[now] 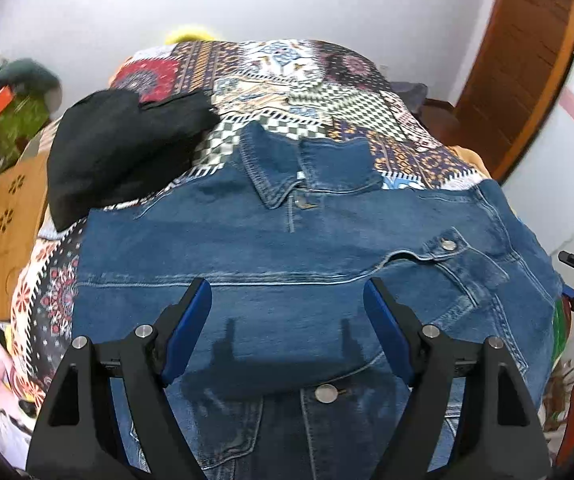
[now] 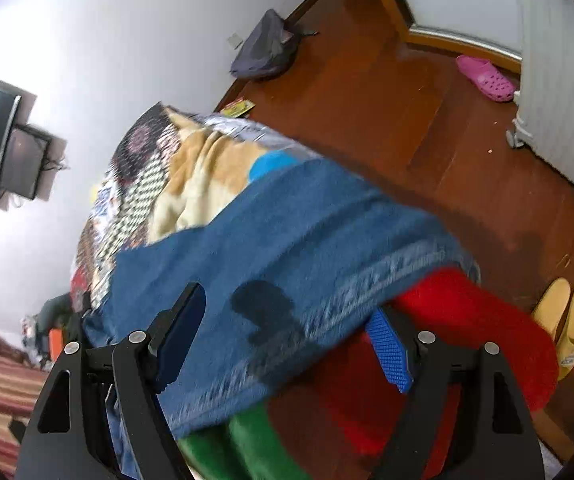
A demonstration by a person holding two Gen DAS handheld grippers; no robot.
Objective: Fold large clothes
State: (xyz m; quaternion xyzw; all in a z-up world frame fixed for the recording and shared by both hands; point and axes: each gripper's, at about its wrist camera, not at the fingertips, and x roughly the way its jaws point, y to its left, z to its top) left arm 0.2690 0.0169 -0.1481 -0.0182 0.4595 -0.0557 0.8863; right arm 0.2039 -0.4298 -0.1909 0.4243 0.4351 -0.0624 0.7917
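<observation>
A denim jacket (image 1: 287, 248) is seen spread on the patterned bed cover (image 1: 327, 92), collar away. The left tongs (image 1: 287, 308) are held wide apart above it, empty. The right tongs (image 2: 287, 312) are likewise parted over its edge, nothing gripped.

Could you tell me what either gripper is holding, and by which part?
Nothing is held: the left gripper and the right gripper both hang open above the blue denim jacket.
</observation>
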